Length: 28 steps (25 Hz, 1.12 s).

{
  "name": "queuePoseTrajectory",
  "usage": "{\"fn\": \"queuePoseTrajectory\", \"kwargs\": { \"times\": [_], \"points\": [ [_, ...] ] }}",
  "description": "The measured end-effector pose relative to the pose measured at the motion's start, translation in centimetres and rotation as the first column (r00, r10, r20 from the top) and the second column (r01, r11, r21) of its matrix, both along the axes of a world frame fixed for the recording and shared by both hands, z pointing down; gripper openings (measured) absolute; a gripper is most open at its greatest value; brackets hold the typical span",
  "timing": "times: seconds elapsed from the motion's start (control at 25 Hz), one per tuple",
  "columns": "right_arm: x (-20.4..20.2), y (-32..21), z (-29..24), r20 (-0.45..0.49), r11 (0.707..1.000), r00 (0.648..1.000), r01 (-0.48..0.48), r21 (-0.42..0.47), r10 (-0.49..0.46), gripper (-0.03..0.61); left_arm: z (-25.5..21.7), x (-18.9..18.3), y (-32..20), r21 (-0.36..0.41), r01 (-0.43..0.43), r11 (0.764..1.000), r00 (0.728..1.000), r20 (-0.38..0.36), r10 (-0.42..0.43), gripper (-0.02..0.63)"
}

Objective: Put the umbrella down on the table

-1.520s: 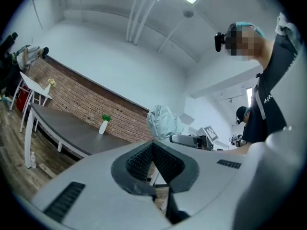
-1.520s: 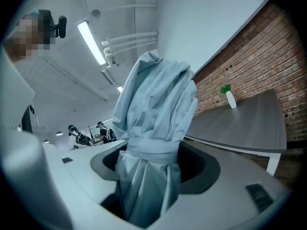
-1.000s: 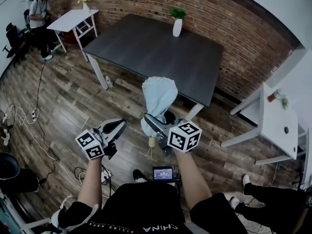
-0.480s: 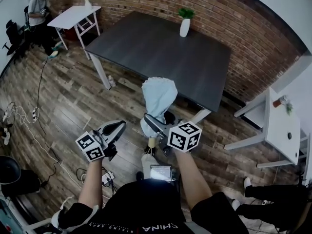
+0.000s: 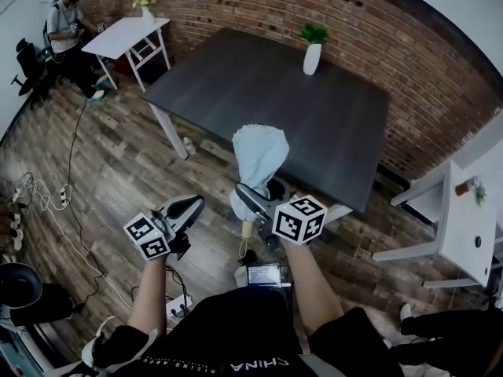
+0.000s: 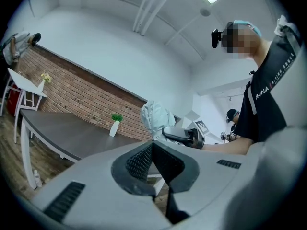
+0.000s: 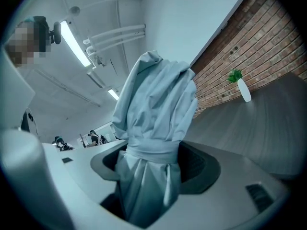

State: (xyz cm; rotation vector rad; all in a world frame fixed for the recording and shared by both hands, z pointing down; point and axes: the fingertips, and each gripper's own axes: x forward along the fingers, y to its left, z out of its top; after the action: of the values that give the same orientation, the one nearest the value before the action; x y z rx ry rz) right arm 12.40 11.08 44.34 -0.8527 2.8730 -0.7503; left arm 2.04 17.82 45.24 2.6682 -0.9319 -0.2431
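Folded pale-blue fabric umbrella (image 5: 257, 157) is clamped in the right gripper (image 5: 248, 200), whose jaws stand fairly wide and press on the gathered cloth at the wrap band, as the right gripper view shows. The umbrella points away from the person, with its bunched canopy end foremost. Its short, light-coloured handle end (image 5: 245, 229) hangs below the gripper with a thin cord dangling from it. The umbrella is in the air and touches no surface. In the head view its far end overlaps the near edge of the large dark-grey rectangular table (image 5: 259, 85), though whether it is over the tabletop or short of it cannot be settled from that angle. The left gripper (image 5: 187, 206) is held beside the right one and apart from the umbrella. Its ribbed dark pads are closed together with nothing between them. A white vase with a green plant (image 5: 312, 52) stands at the table's far side, near the red brick wall (image 5: 259, 10). A small white table (image 5: 124, 34) stands beyond on the wooden plank floor (image 5: 102, 163), with a second person (image 5: 64, 23) beside it.
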Motion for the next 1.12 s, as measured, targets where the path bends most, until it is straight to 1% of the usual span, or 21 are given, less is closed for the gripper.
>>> {"fn": "queuePoseTrajectory", "kwargs": {
  "times": [0.24, 0.48, 0.72, 0.92, 1.12],
  "points": [
    [0.0, -6.4, -0.7, -0.001, 1.000, 1.000, 0.009, 0.008, -0.009, 0.307, -0.5, 0.1, -6.3, -0.003, 0.003, 1.000, 1.000, 0.006, -0.003, 0.002],
    [0.6, -11.4, -0.4, 0.004, 1.000, 1.000, 0.023, 0.003, -0.023, 0.307, -0.5, 0.6, -11.3, -0.010, 0.018, 1.000, 0.999, 0.028, -0.018, 0.002],
    [0.0, -14.6, 0.2, 0.007, 0.999, 0.999, 0.032, -0.011, -0.032, 0.307, -0.1, 0.3, -14.4, -0.019, 0.017, 1.000, 0.999, 0.032, -0.016, 0.002],
    [-1.2, -16.7, 0.4, 0.004, 0.999, 0.999, 0.035, -0.015, -0.035, 0.307, 0.3, -0.8, -16.7, -0.029, 0.020, 0.999, 1.000, 0.015, -0.020, 0.002],
    [-2.8, -19.5, 0.6, -0.005, 1.000, 1.000, 0.013, -0.015, -0.013, 0.307, 1.1, -2.4, -19.9, -0.044, -0.023, 0.999, 1.000, 0.002, 0.023, 0.002]
  ]
}}
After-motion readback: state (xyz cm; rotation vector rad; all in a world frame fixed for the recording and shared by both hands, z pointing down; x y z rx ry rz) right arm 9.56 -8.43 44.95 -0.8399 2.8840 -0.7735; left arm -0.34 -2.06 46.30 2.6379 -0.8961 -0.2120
